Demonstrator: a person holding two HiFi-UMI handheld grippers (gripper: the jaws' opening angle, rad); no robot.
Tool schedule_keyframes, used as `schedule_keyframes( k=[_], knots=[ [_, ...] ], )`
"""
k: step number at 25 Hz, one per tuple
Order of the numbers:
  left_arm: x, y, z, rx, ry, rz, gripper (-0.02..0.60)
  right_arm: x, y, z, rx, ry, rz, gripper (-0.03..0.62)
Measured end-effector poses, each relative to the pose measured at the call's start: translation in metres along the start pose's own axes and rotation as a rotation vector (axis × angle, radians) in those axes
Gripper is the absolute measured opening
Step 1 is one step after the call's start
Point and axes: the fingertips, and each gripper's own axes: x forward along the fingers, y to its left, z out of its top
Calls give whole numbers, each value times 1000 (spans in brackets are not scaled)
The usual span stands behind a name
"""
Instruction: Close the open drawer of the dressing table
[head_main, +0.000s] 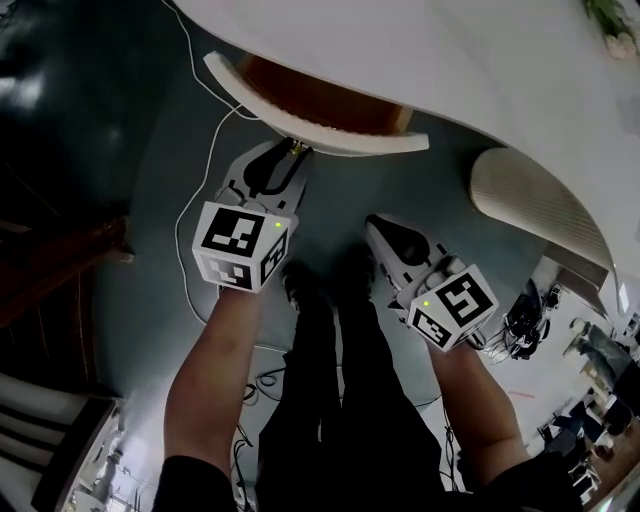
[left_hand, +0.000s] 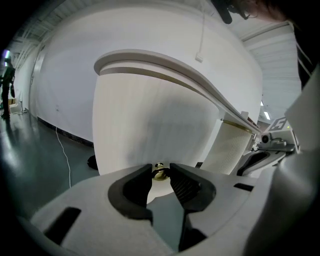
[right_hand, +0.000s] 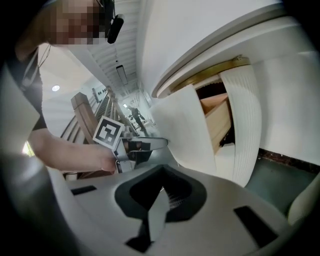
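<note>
Brass knob (left_hand: 159, 172) pinched between left tongs (left_hand: 161, 170), drawer (head_main: 350, 144) standing open.

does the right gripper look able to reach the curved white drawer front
Probably yes: nothing stands between the right gripper and the curved white drawer front, and the left gripper, shut on its small brass knob, sits to one side.

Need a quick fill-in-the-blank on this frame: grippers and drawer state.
1. The left gripper is shut on a brass ____.
2. The drawer of the dressing table stands ____, with its wooden inside showing.
3. The right gripper has its jaws together and holds ____.

Missing words: knob; open; nothing.
</note>
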Motion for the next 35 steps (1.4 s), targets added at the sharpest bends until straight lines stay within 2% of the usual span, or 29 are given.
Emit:
schedule_keyframes(
  k=[14, 28, 35],
  knots=[
    [64, 10, 42, 32, -42, -16, 121, 9, -42, 22, -48, 4, -11, 6],
    [97, 15, 63, 30, -59, 16, 120, -2, -62, 15, -17, 12, -14, 6],
    [94, 24, 65, 30, -87, 34, 124, 1, -55, 8, -9, 9, -26, 6]
  ],
)
